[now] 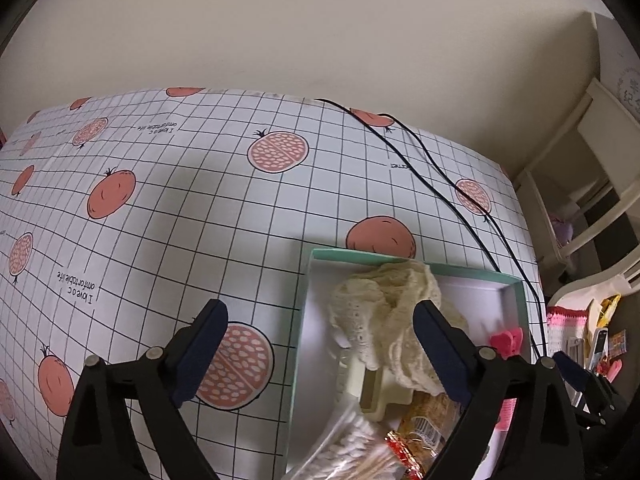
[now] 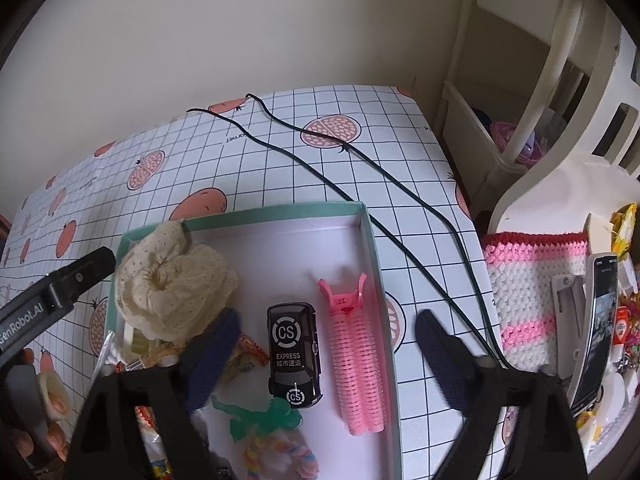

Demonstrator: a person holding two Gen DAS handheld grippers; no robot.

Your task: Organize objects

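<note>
A shallow teal-rimmed box lies on the pomegranate-print tablecloth. Inside it are a cream lace scrunchie, a black toy car, a pink roller hair clip, a green hair tie and snack packets. My right gripper hovers open over the car and clip, holding nothing. My left gripper is open above the box's left rim. Its right finger is in front of the scrunchie, above a cream claw clip and a bag of cotton swabs.
Two black cables run across the cloth past the box's right side. Right of the table stand a pink-and-white crocheted cloth, an upright phone, small clutter and a white chair. A hand holds the left gripper.
</note>
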